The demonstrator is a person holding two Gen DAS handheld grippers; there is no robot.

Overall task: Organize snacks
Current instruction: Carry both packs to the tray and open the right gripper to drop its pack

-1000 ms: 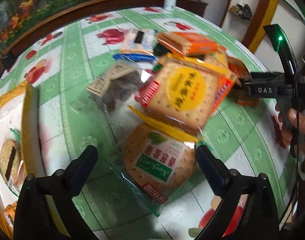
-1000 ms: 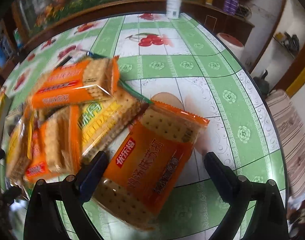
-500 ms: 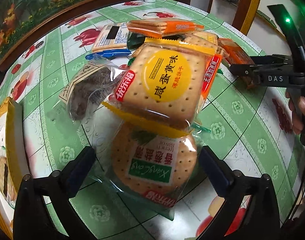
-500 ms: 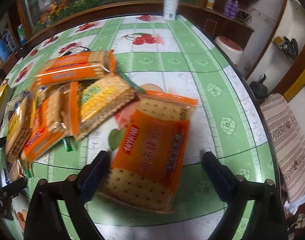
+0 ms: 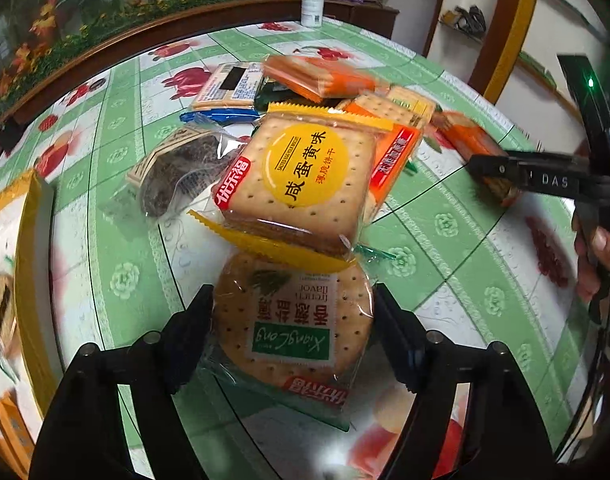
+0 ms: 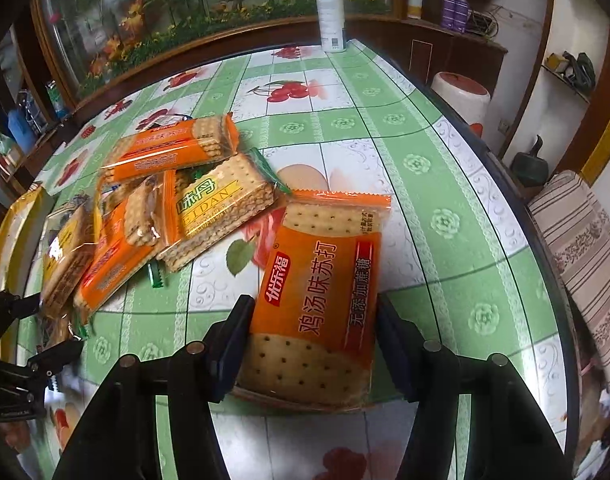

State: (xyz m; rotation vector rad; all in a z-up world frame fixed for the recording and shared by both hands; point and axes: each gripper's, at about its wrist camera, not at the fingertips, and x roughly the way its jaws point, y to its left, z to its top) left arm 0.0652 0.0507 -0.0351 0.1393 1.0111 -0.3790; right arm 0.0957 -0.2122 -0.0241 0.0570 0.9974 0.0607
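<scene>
My left gripper [image 5: 293,330] has closed on a round cracker packet with a green label [image 5: 291,320] lying on the table. A square yellow-label cracker packet [image 5: 301,178] overlaps its far edge. My right gripper [image 6: 313,340] has closed on an orange soda-cracker packet [image 6: 323,292] lying flat. A pile of orange and yellow cracker packets [image 6: 161,196] lies to the left of it. The right gripper also shows in the left wrist view [image 5: 489,164], and the left one at the left edge of the right wrist view [image 6: 21,328].
A yellow-rimmed box [image 5: 29,264] holding snacks stands at the left. A dark snack bag [image 5: 177,172] and a blue packet [image 5: 221,116] lie in the pile. A white spray bottle [image 6: 331,12] stands at the far table edge. A white stool [image 6: 461,96] is beyond the table's right edge.
Both grippers have moved forward and narrowed from wide open onto their packets: the left onto the round cracker packet, the right onto the orange packet.
</scene>
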